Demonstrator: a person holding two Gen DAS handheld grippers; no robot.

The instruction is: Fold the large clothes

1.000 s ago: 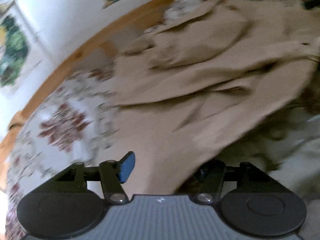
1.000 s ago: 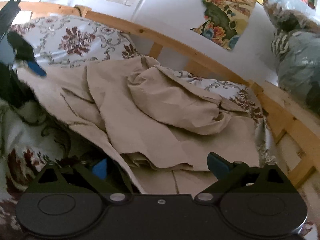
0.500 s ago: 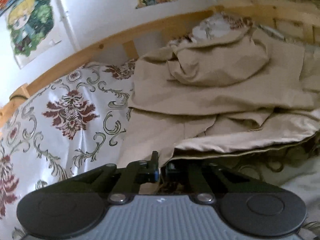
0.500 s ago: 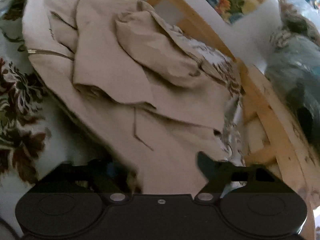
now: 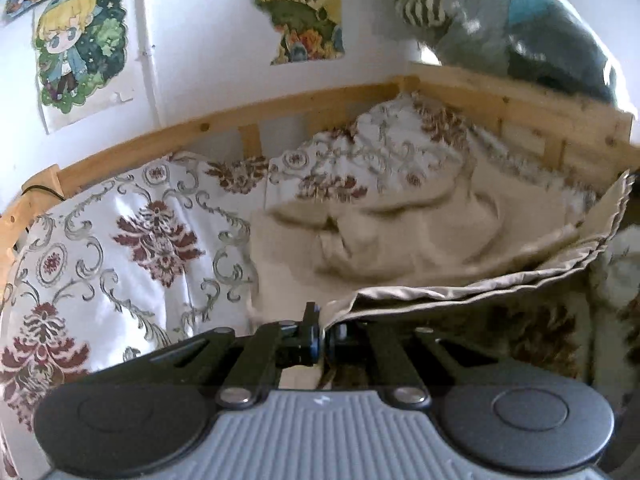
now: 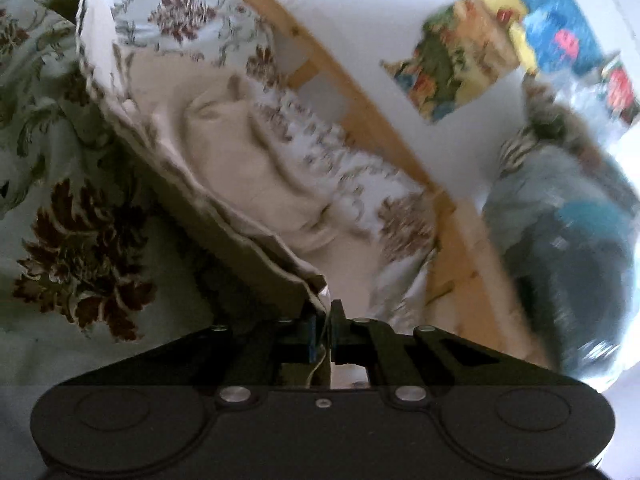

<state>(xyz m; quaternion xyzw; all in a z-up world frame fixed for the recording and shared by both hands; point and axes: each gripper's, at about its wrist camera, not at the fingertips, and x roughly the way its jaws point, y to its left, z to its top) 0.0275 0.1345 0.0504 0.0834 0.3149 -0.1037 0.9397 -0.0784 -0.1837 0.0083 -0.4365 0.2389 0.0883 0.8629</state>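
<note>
A large beige garment (image 5: 400, 240) lies crumpled on a floral bedspread (image 5: 120, 248). My left gripper (image 5: 322, 340) is shut on its near hem, which stretches up and to the right as a taut folded edge (image 5: 500, 280). In the right wrist view the same garment (image 6: 240, 160) hangs as a lifted sheet running from upper left down to my right gripper (image 6: 326, 328), which is shut on its edge. The rest of the cloth sags between the two grips.
A wooden bed rail (image 5: 280, 108) runs behind the bedspread against a white wall with posters (image 5: 76, 52). A pile of grey and blue clothes (image 5: 520, 20) sits on the rail at the right; it also shows in the right wrist view (image 6: 568, 220).
Both grippers went from open to shut on the garment's hem. They have lifted the edge off the bed, and both views have swung upward toward the wall.
</note>
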